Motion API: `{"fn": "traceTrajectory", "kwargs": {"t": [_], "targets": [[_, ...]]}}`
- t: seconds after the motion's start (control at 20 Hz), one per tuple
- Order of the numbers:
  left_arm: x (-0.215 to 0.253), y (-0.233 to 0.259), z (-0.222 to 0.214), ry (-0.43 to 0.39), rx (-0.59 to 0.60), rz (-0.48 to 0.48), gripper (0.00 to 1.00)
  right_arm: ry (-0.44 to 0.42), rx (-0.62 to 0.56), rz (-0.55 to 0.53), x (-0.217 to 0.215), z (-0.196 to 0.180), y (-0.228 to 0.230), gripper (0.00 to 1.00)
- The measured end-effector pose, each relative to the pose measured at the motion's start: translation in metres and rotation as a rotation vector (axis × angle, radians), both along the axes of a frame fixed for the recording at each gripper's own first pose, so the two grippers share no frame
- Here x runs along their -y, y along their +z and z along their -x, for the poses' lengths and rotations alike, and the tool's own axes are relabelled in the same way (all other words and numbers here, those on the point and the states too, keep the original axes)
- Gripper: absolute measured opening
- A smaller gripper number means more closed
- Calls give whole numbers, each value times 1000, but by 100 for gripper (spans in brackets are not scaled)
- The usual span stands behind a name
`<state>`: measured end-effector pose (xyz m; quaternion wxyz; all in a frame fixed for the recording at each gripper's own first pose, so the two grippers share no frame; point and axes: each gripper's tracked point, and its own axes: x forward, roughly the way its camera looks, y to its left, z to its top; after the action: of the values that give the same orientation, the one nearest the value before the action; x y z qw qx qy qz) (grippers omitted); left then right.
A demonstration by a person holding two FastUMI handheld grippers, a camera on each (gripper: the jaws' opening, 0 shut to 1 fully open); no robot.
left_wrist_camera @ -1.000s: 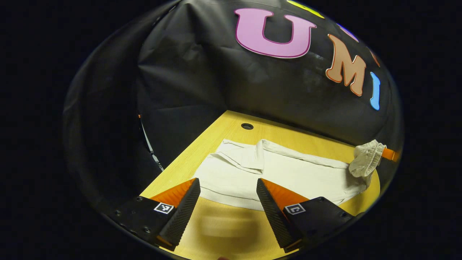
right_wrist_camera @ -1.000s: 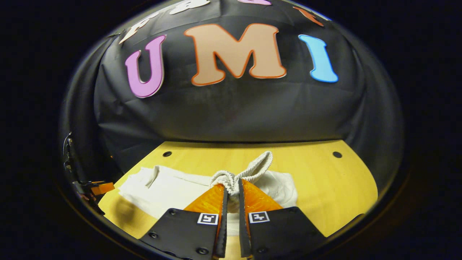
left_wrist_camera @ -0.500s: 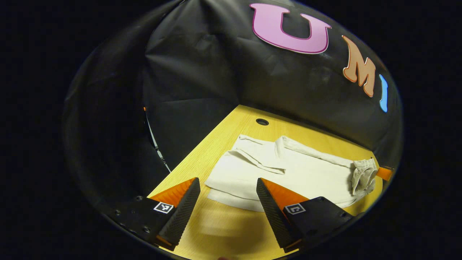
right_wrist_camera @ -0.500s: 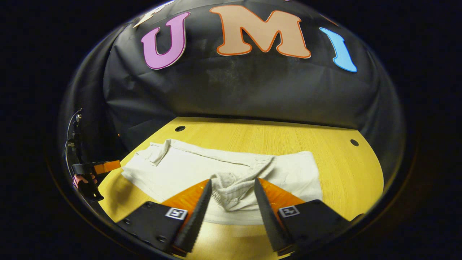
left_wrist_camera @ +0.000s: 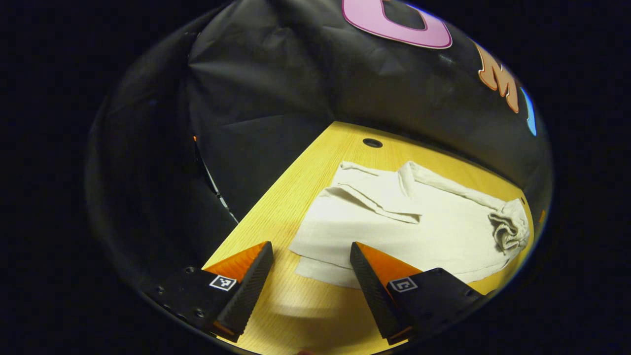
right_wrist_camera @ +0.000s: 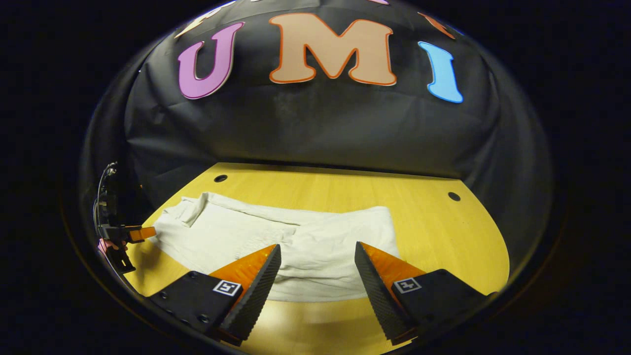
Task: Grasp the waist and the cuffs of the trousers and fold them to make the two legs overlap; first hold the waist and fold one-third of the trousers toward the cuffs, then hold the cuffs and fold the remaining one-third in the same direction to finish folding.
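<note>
Both tongs, left (left_wrist_camera: pixel 311 252) and right (right_wrist_camera: pixel 317 254), hang spread and empty above the folded white trousers (right_wrist_camera: pixel 296 241) on the yellow surface (right_wrist_camera: pixel 443 236).

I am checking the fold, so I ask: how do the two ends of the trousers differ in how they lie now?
1. In the left gripper view, the waist end is bunched into a wrinkled lump, while the cuff end lies flatter with one flap turned over.
2. The left gripper, fingers open, sits nearer the cuff end; in the right gripper view the right gripper, also open, sits nearer the waist end.
Both ends rest on the table, and neither is gripped.
</note>
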<state>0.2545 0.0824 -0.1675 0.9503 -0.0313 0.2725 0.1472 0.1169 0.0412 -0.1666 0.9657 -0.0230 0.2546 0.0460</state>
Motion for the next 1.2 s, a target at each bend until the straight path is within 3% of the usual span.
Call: {"fn": "traceTrajectory", "kwargs": {"t": [0.5,0.65,0.85,0.9,1.0,1.2], "targets": [[-2,-6,1,-16,-52,-25,95,-124,22,-8,54,4,10,94],[-4,0,5,-91,-76,-34,77,-127,24,-6,59,9,12,94],[8,4,2,-125,-77,-18,26,-134,34,-8,65,16,17,96],[11,2,1,-114,-79,-21,5,-135,33,-2,67,19,17,94],[9,3,0,-101,-79,-30,0,-139,26,5,70,23,15,96],[20,6,-3,-91,-59,4,0,-155,18,8,77,31,13,94]]}}
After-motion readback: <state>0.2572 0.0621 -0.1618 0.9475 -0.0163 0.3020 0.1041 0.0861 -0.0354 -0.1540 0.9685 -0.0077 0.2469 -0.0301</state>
